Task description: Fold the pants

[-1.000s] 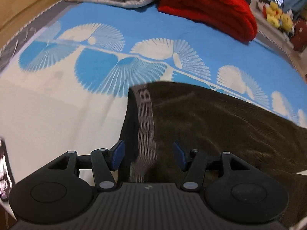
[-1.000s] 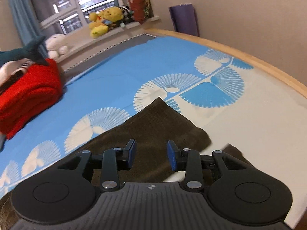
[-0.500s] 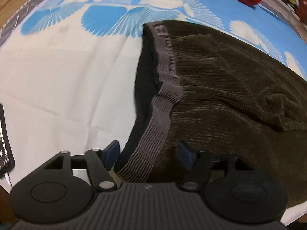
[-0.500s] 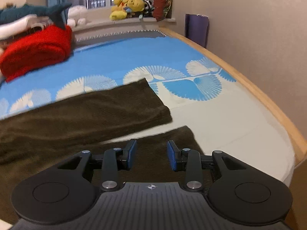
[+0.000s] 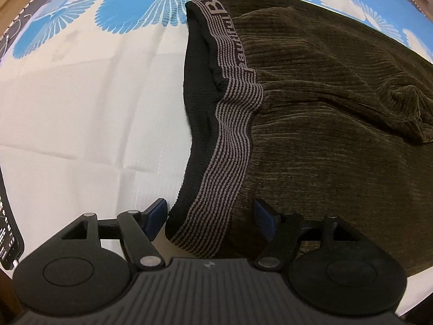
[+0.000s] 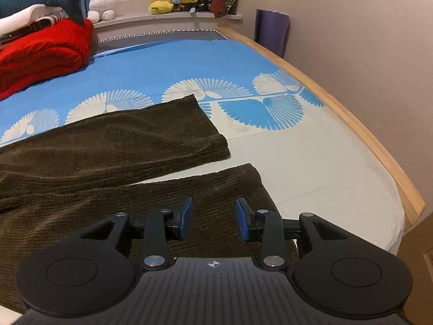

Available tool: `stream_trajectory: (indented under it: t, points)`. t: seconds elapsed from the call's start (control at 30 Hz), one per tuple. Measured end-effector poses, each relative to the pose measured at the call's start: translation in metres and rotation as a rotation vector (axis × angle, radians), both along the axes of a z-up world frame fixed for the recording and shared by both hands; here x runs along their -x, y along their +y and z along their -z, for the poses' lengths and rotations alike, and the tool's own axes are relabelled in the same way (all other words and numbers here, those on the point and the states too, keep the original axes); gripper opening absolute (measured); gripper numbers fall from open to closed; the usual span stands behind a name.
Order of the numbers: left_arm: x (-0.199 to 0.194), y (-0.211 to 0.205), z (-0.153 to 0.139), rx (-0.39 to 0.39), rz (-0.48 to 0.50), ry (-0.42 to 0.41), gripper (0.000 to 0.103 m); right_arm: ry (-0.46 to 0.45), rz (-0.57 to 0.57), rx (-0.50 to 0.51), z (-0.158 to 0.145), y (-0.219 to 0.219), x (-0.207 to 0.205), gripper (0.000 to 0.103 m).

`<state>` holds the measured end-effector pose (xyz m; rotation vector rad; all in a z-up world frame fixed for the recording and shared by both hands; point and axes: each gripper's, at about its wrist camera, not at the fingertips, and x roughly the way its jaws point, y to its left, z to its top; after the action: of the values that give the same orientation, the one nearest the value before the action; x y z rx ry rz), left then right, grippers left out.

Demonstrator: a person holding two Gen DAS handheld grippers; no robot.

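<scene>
Pants (image 5: 324,108) lengthwise left-right: striped waistband (image 5: 216,189) between spread left gripper (image 5: 209,214) jaws, near leg cuff (image 6: 243,184) under spread right gripper (image 6: 213,216).

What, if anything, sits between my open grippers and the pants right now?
Nothing visible does. The left gripper is open with the striped waistband of the pants lying directly between its fingers. The right gripper is open just over the near leg's cuff, with only fabric below it.

Two low views over shared pants (image 5: 324,135)
</scene>
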<state>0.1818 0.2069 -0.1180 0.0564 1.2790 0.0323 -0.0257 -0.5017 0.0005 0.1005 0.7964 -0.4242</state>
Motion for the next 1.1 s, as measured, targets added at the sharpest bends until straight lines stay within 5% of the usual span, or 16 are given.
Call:
stream_trajectory:
  t: [0.23,0.47,0.83,1.0,1.1]
  points:
    - [0.003,-0.005,0.000,-0.005,0.057,-0.021,0.065,-0.004,0.012,-0.074,-0.001,0.002,-0.007,0.037]
    - [0.007,0.000,-0.005,-0.020,0.087,-0.044,0.034,0.003,0.004,-0.056,0.000,0.011,-0.014,0.037]
    - [0.013,-0.001,-0.016,-0.065,0.101,-0.028,0.024,0.022,-0.028,-0.041,0.001,0.023,-0.024,0.037]
    - [0.011,-0.019,-0.016,-0.178,0.159,-0.009,0.019,0.031,-0.025,-0.043,0.004,0.020,-0.023,0.037]
    - [0.013,-0.025,-0.032,-0.172,0.173,-0.093,0.019,0.034,-0.021,-0.045,0.005,0.017,-0.022,0.037]
